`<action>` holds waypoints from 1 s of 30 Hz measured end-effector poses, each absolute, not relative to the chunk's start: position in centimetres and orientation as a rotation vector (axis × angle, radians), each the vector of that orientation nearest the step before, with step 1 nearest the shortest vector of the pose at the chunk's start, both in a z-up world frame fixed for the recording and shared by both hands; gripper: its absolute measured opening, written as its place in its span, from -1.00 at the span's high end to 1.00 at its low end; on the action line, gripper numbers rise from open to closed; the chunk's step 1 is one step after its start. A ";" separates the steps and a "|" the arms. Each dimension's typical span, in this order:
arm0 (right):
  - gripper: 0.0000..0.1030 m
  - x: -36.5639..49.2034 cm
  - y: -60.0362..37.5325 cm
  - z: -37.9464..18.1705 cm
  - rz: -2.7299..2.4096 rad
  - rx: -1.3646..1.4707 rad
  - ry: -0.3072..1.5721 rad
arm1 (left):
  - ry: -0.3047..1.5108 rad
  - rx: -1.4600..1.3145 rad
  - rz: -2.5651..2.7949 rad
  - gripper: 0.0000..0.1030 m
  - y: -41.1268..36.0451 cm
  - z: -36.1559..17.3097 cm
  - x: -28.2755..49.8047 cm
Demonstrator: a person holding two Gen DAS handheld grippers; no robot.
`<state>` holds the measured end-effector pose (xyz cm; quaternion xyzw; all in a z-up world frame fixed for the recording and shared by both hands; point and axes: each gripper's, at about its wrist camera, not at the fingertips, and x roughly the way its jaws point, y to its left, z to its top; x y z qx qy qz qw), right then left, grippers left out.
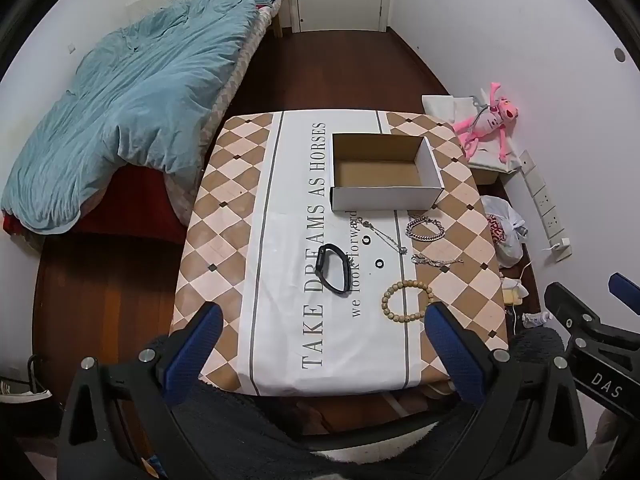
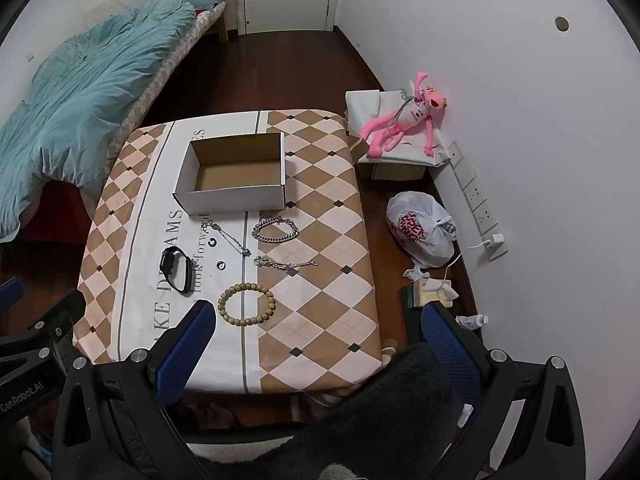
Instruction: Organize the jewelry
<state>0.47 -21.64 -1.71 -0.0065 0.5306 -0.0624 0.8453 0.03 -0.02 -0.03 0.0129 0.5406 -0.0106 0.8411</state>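
Left gripper (image 1: 322, 320) hangs above the near edge of the table (image 1: 224, 216), jaws spread wide, nothing between them; right gripper (image 2: 318, 320) same, wide apart and holding nothing, over the table's near right corner. In the left wrist view the right tool shows at the far right edge; in the right wrist view the left tool shows at the far left edge. Table has a checkered cloth with a white printed strip down the middle. Open cardboard box (image 1: 384, 168) sits at the far side of the cloth, inside bare. All jewelry lies on the cloth in front of the box, outside it: black watch (image 1: 333, 268) on the printed strip, resting on its side; wooden bead bracelet (image 1: 407, 300) nearest the grippers, just beside the left gripper's right fingertip in the left wrist view; thick silver chain bracelet (image 1: 425, 229) close to the box's near right corner; thin silver bracelet (image 1: 437, 260) between the chain bracelet and the beads; a pendant necklace (image 1: 384, 236) stretched diagonally left of the chain; two small dark rings (image 1: 378, 264) between watch and necklace. None touch each other. Off-table: bed with blue blanket (image 1: 132, 108) at left, pink plush toy (image 2: 404, 120) on a box by the wall, white plastic bag (image 2: 422, 232) on the floor.
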 end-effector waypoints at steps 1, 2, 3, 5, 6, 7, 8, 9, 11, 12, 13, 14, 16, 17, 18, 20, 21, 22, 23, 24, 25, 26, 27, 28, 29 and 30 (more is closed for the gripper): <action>-1.00 0.5 -21.6 -1.7 -0.132 -0.014 1.120 | 1.138 0.022 -0.026 -1.00 0.0 0.0 0.0; -1.00 0.5 -21.7 -1.7 -0.133 -0.013 1.120 | 1.136 0.024 -0.024 -1.00 0.0 0.0 0.0; -1.00 0.5 -21.7 -1.6 -0.133 -0.013 1.120 | 1.135 0.025 -0.023 -1.00 0.0 0.0 0.0; -1.00 0.5 -21.7 -1.6 -0.135 -0.014 1.118 | 1.135 0.027 -0.022 -1.00 0.0 0.0 0.0; -1.00 0.5 -21.8 -1.5 -0.137 -0.014 1.117 | 1.135 0.026 -0.022 -1.00 0.0 0.0 0.0; -1.00 0.5 -21.8 -1.5 -0.138 -0.013 1.116 | 1.134 0.027 -0.021 -1.00 0.0 0.0 0.0; -1.00 0.5 -21.8 -1.4 -0.139 -0.014 1.115 | 1.132 0.028 -0.019 -1.00 0.0 0.0 0.0; -1.00 0.5 -21.7 -1.5 -0.138 -0.017 1.113 | 1.131 0.029 -0.019 -1.00 0.0 0.0 0.0; -1.00 0.5 -21.8 -1.3 -0.140 -0.018 1.112 | 1.131 0.028 -0.018 -1.00 0.0 0.0 0.0; -1.00 0.6 -21.8 -1.3 -0.140 -0.019 1.111 | 1.130 0.028 -0.017 -1.00 0.0 0.0 0.0; -1.00 0.6 -21.9 -1.3 -0.139 -0.016 1.111 | 1.131 0.029 -0.017 -1.00 0.0 0.0 0.1; -1.00 0.6 -22.0 -1.2 -0.136 -0.013 1.110 | 1.132 0.028 -0.019 -1.00 0.0 0.0 0.0; -1.00 0.7 -22.0 -1.1 -0.135 -0.012 1.110 | 1.129 0.029 -0.016 -1.00 0.0 0.0 0.0; -1.00 0.7 -22.1 -1.1 -0.134 -0.010 1.109 | 1.128 0.029 -0.018 -1.00 0.0 0.0 0.0; -1.00 0.7 -22.0 -1.1 -0.135 -0.009 1.108 | 1.128 0.028 -0.019 -1.00 0.0 0.0 0.0; -1.00 0.7 -22.2 -0.8 -0.135 -0.011 1.109 | 1.126 0.028 -0.017 -1.00 -0.6 0.2 0.2; -1.00 0.7 -22.2 -0.9 -0.133 -0.011 1.108 | 1.127 0.028 -0.018 -1.00 -0.8 0.3 0.3; -1.00 0.7 -22.2 -0.8 -0.133 -0.011 1.108 | 1.127 0.028 -0.018 -1.00 -0.9 0.3 0.4; -1.00 0.7 -22.2 -0.8 -0.134 -0.011 1.108 | 1.126 0.029 -0.018 -1.00 -0.8 0.3 0.3; -1.00 0.7 -22.2 -0.8 -0.133 -0.010 1.108 | 1.125 0.029 -0.018 -1.00 -0.9 0.3 0.4; -1.00 0.6 -22.2 -0.8 -0.134 -0.009 1.106 | 1.126 0.028 -0.019 -1.00 -1.0 0.4 0.5; -1.00 0.6 -22.1 -0.9 -0.135 -0.010 1.106 | 1.126 0.027 -0.019 -1.00 -1.0 0.4 0.5; -1.00 0.7 -22.1 -0.8 -0.134 -0.010 1.106 | 1.124 0.028 -0.019 -1.00 -0.9 0.4 0.4; -1.00 0.6 -22.1 -0.8 -0.134 -0.009 1.105 | 1.124 0.028 -0.019 -1.00 -1.0 0.4 0.5; -1.00 0.6 -22.1 -0.9 -0.135 -0.009 1.104 | 1.125 0.027 -0.020 -1.00 -0.9 0.4 0.4; -1.00 0.6 -22.2 -0.9 -0.136 -0.010 1.103 | 1.124 0.027 -0.020 -1.00 -0.9 0.4 0.4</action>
